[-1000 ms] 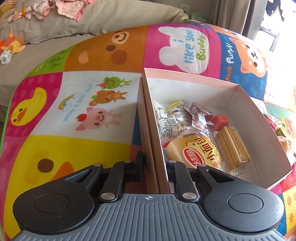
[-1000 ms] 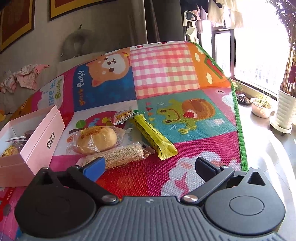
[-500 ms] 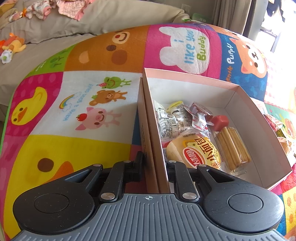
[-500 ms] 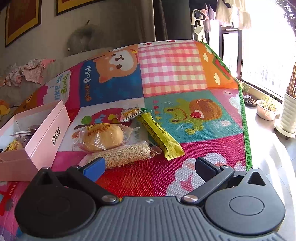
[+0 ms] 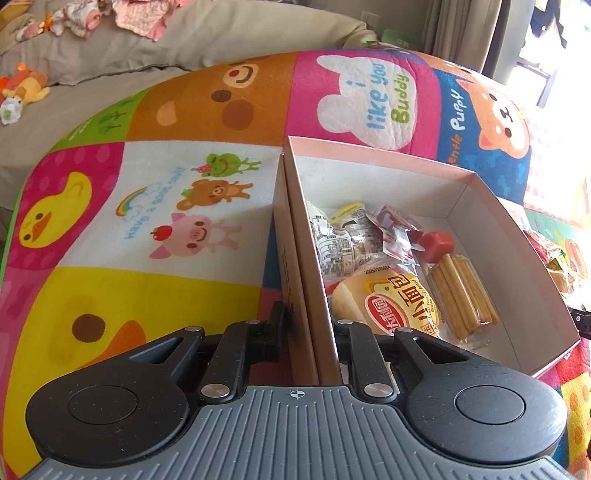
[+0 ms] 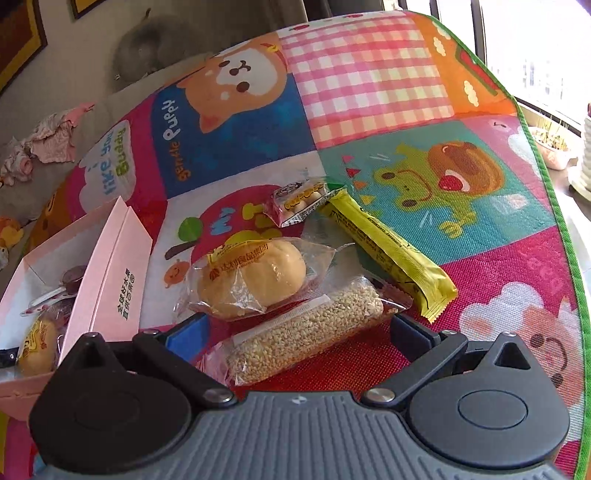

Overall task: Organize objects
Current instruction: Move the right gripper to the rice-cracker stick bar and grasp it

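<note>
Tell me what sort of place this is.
Probably a home living room with a child: a cartoon play mat on the floor, a sofa strewn with baby clothes, and potted plants by the window.

Pink box point(image 5: 517, 236) on multicoloured cartoon-animal mat point(image 5: 166, 206); yellow bar point(image 6: 384, 254).

Cartoon play mat point(image 6: 369, 77): pink box point(image 6: 110, 266), snack packets point(image 6: 306, 332).

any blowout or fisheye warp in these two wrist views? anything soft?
Right wrist: window blown out white, mat bulges into a dome, grain bar between the open right tongs stays sharp. Left wrist: even light, box edges bowed, top right corner overexposed.
</note>
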A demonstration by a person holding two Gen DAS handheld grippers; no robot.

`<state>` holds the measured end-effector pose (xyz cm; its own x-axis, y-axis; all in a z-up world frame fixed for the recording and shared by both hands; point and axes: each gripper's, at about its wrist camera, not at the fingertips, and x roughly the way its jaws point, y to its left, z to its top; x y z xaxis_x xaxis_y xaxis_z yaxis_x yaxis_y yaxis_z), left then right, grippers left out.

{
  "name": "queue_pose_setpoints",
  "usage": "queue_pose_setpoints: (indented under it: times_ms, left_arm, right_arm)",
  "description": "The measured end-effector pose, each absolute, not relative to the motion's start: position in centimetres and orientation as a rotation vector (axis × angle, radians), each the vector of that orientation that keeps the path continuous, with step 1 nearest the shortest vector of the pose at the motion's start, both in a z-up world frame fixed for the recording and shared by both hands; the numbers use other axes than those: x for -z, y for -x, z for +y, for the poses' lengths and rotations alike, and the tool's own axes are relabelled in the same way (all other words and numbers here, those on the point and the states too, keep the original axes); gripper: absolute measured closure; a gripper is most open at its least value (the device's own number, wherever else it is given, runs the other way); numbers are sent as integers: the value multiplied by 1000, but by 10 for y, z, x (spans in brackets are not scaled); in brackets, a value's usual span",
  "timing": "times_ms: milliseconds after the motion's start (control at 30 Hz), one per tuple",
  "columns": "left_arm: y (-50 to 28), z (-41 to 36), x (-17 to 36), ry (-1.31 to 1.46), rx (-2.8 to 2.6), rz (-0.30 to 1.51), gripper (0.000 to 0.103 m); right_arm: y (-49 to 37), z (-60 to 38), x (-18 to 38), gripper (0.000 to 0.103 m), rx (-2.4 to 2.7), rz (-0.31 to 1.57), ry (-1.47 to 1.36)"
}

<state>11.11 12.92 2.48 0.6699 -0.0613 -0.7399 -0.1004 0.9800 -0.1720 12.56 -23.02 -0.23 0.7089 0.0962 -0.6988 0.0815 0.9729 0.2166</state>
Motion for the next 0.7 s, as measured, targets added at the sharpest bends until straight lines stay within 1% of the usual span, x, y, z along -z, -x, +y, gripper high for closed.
queue_pose_setpoints:
  times_ms: [167,433,533,600,700]
  left_arm:
    - [-111,129,-25,205,-22,838,85]
    - [-110,127,-25,198,-23,837,85]
    - [-111,126,-25,195,-24,839,85]
    - [-111,126,-25,194,-25,841,86]
    - [-111,127,-26,197,-28,843,86]
  right_arm:
    - [-110,-236,2,3,-18,803,-159]
    - [-51,-290,0,4,9,806,-103]
    - [-44,-285,-1,5,-45,778,-27]
    - [-45,-274,-4,10,-82,746,50]
    - [-59,-261,-10,11,-144,702,73]
